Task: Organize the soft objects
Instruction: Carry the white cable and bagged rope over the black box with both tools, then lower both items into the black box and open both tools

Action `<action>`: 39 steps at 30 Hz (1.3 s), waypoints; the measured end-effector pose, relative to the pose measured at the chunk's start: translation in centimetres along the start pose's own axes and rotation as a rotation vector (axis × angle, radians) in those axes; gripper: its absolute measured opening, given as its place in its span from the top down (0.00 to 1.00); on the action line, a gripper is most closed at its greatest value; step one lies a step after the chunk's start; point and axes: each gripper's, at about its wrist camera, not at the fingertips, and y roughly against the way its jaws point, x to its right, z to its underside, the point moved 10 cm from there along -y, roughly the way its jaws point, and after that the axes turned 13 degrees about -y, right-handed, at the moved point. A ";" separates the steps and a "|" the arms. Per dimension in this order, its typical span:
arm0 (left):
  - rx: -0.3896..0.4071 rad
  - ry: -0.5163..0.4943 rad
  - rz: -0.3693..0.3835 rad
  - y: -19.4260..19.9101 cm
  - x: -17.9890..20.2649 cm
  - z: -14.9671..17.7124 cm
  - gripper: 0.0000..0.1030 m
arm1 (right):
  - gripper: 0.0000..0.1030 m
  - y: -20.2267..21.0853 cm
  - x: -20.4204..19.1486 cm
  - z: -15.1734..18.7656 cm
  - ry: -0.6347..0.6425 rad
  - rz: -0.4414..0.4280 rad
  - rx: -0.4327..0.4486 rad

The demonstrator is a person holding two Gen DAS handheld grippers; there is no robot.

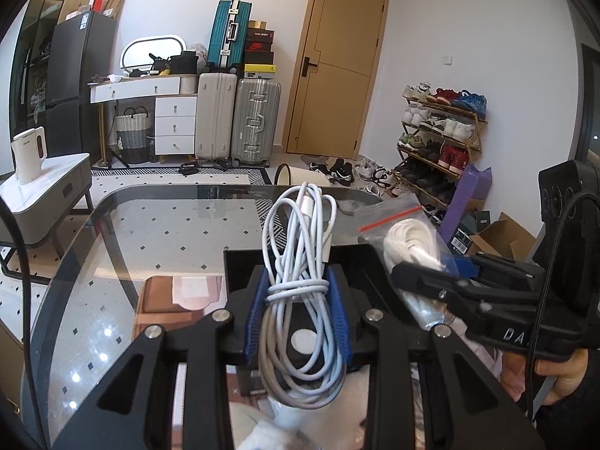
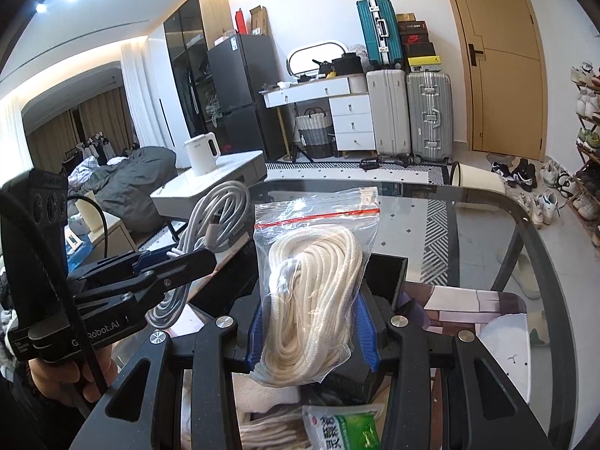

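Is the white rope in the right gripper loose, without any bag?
No, the white rope sits inside a clear zip bag clamped by the right gripper.

kettle [image 1: 29,154] | suitcases [image 1: 255,120] | shoe rack [image 1: 440,138] | door [image 1: 337,67]

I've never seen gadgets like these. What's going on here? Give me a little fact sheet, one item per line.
Setting: glass-topped table in a lived-in room
Left gripper: jaws shut on a coiled white charging cable, held above the table
Right gripper: jaws shut on a clear zip bag of cream braided rope, red seal strip at top
Beneath the grippers: open black box on the table
Also nearby: green-printed packet at the bottom edge of the right view
Operator: a person's hand holds each tool
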 end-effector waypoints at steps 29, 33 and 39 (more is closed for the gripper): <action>-0.107 -0.061 0.005 -5.1 1.6 2.4 0.75 | 0.60 -6.2 1.8 1.6 0.114 0.108 -0.093; -0.115 -0.065 0.006 -5.1 1.4 2.5 0.75 | 0.60 -6.6 1.8 1.7 0.134 0.128 -0.112; -0.116 -0.072 0.011 -4.7 1.6 2.8 0.74 | 0.60 -6.6 2.0 1.9 0.138 0.136 -0.138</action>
